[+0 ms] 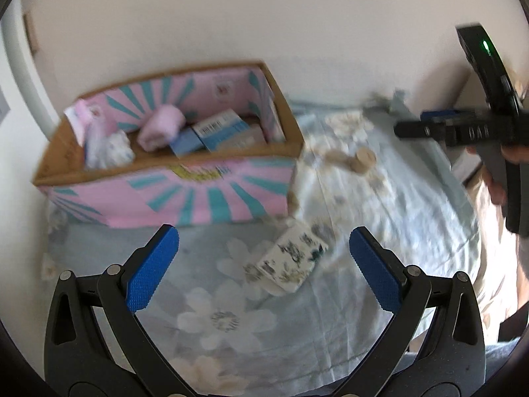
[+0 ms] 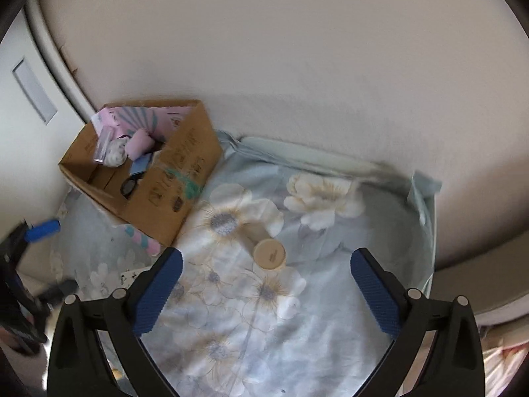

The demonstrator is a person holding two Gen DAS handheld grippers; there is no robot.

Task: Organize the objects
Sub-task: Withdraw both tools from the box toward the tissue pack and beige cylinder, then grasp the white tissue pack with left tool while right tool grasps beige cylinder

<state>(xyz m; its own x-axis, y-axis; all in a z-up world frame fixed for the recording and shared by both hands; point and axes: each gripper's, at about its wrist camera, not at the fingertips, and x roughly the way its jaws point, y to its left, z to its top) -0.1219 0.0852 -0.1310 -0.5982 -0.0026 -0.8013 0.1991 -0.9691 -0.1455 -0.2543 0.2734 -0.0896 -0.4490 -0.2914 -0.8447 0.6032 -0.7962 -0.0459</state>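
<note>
A small white box with a floral print (image 1: 287,261) lies tilted on the flowered sheet, just ahead of my left gripper (image 1: 264,235), whose blue pads (image 1: 152,268) stand wide apart and touch nothing. A round beige jar (image 2: 269,254) stands upright on the sheet. In the right wrist view it sits between the tips of my right gripper (image 2: 267,255), which is open, with clear gaps on both sides. The jar (image 1: 363,160) also shows farther right in the left wrist view. An open cardboard box (image 1: 165,192) patterned pink and teal stands against the wall.
The cardboard box (image 2: 172,185) holds a rolled pink towel (image 1: 162,130), blue-and-white cartons (image 1: 218,129), white cloth (image 1: 112,147) and dark glasses (image 2: 130,187). The wall (image 2: 297,66) runs close behind. The sheet (image 2: 264,330) ends at the bed edge on the right. A hand (image 1: 515,155) grips the right tool.
</note>
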